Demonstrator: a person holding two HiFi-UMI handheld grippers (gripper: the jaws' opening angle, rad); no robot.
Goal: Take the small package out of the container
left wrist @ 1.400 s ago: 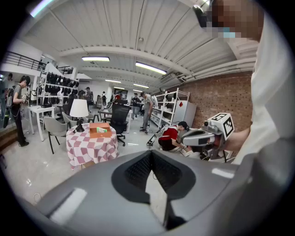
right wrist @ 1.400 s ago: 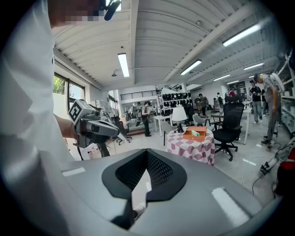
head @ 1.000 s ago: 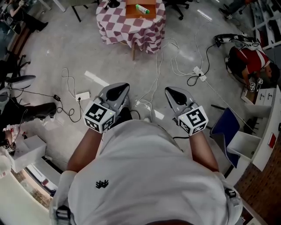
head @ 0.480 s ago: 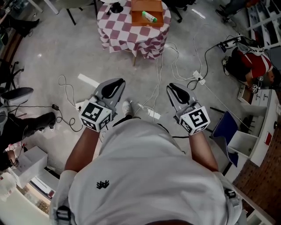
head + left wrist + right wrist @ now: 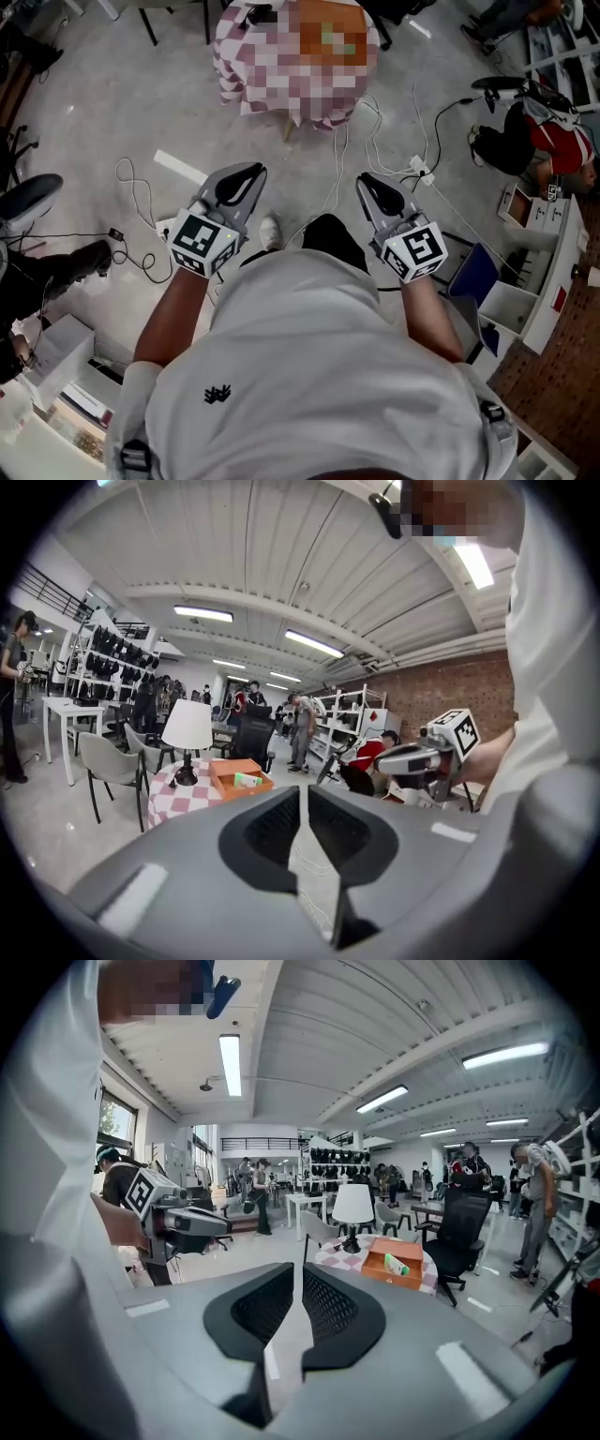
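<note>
Holding left gripper [image 5: 304, 794] jaws a slit apart, empty, right gripper [image 5: 297, 1274] jaws opening, empty, far orange container [image 5: 389, 1279] with small package [image 5: 397, 1264] clear only in gripper views.

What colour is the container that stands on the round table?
Orange. The container shows best in the right gripper view.

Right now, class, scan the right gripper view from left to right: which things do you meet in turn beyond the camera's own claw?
Left claw → lamp → orange container → black office chair.
</note>
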